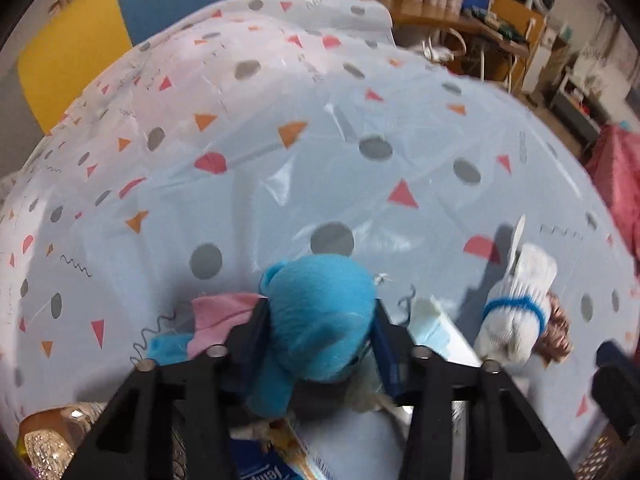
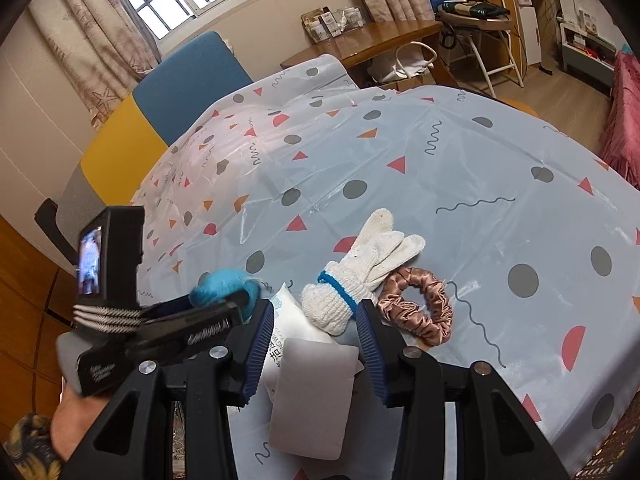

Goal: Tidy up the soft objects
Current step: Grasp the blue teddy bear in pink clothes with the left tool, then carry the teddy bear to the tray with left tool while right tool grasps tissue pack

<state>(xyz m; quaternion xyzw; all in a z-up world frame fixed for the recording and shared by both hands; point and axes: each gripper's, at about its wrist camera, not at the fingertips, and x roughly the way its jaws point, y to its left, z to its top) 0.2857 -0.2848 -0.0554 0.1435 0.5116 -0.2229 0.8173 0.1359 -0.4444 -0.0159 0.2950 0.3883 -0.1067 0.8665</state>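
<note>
A: How far along does the tidying look?

B: Early, I'd judge. The soft things lie loose on the bench (image 2: 500, 152) in one cluster near its front edge, with no bin or tray in view for them.

A: What is the left hand doing?

B: The left tongs (image 1: 320, 312) have the blue yarn ball (image 1: 320, 320) between their fingers. The fingers press its sides, so I read them as clamped on it. The ball sits low over the bench, just above a pink cloth (image 1: 222, 316) and some blue fabric under it.

A: Lifted or still resting?

B: I cannot tell from these views.

A: And the right?

B: The right tongs (image 2: 316, 328) stand apart over a flat white packet (image 2: 312, 396). Nothing is pinched between them that I can see; their pads flank the cuff end of the white glove (image 2: 360, 276) without touching it.

A: What else waits?

B: The rolled white glove with its blue band, and touching it on the far side a pink satin scrunchie (image 2: 416, 312). Both look untouched. The packets under the tongs also lie about.

A: So what is left?

B: Nearly all of it: one item is in a grip, and the glove, the scrunchie and the cloths have yet to be sorted.
</note>
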